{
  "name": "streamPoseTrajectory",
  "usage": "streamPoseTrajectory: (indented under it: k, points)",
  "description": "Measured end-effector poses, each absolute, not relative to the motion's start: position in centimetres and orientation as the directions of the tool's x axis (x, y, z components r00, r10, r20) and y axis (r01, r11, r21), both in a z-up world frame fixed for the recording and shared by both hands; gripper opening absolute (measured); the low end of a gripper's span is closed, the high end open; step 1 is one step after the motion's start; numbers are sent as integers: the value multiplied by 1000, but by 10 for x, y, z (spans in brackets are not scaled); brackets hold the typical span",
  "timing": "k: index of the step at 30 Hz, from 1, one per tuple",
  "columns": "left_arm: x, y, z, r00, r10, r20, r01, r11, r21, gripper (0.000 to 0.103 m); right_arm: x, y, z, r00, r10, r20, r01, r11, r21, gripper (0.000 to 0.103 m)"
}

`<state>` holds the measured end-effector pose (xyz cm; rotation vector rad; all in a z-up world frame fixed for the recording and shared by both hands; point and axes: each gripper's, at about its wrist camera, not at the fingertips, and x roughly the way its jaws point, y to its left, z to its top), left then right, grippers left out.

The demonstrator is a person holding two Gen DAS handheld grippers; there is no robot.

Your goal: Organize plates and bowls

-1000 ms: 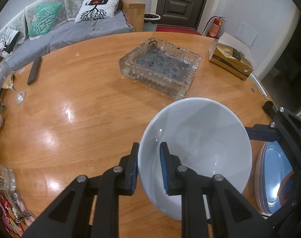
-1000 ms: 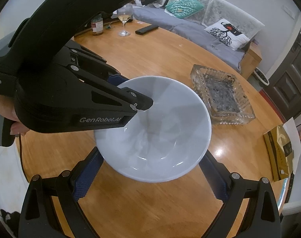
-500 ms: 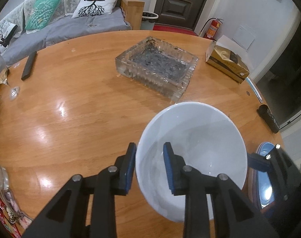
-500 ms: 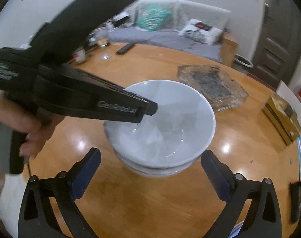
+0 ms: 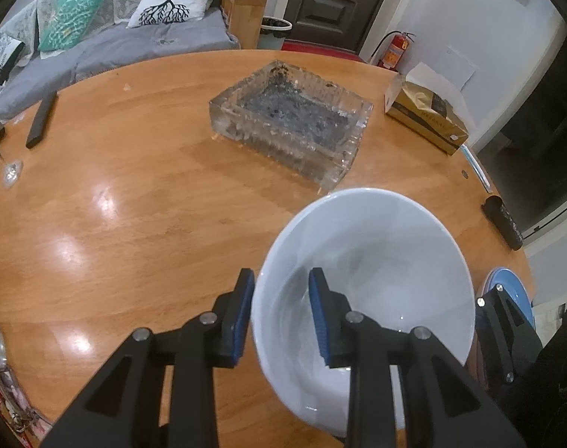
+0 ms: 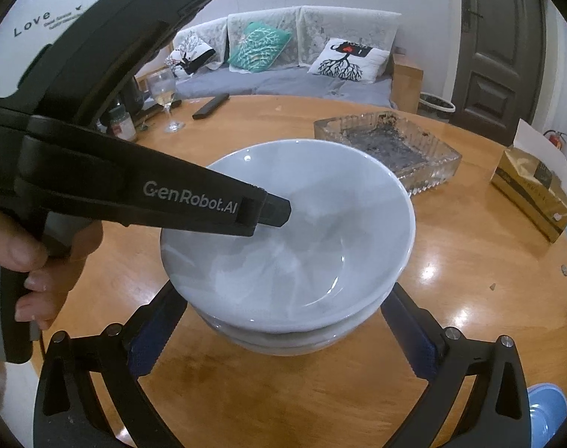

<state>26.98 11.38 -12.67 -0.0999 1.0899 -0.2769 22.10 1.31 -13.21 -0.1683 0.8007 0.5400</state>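
A white bowl (image 6: 320, 231) sits nested on top of another white bowl (image 6: 283, 343) on the round wooden table (image 5: 134, 205). My left gripper (image 5: 281, 313) straddles the top bowl's (image 5: 376, 261) near rim, one blue pad outside and one inside. Its jaws are slightly parted and the inner pad stands off the wall. The right gripper (image 6: 283, 336) is open wide, with a finger on each side of the stack's base and neither one touching it. A stack of blue plates (image 5: 507, 291) lies at the table's right edge, also visible at the corner as blue plates (image 6: 548, 403).
A glass ashtray (image 5: 291, 127) stands just beyond the bowls. A gold tissue box (image 5: 425, 119) is at the far right, a black object (image 5: 503, 220) at the right edge. A remote (image 5: 41, 119) and a wine glass (image 6: 166, 97) stand far left. A person's hand (image 6: 33, 268) grips the left gripper's handle.
The top bowl has come down from a tilted hold into the lower bowl. My left jaws have parted off its rim. The right gripper has rolled level and opened a little wider.
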Motion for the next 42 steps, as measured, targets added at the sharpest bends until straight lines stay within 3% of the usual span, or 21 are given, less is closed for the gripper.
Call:
streamPoseTrajectory:
  k: [9, 20, 42]
  points:
    - [271, 117, -131, 424, -295, -856, 177, 954, -241, 27, 232, 26, -157, 548, 345, -762, -504, 863, 28, 102]
    - [270, 121, -133, 423, -329, -844, 204, 942, -265, 27, 254, 26, -174, 480, 421, -770, -526, 840, 132, 102]
    - [264, 123, -135, 433, -347, -832, 210, 936, -281, 26, 262, 28, -174, 468, 414, -781, -561, 822, 100, 102]
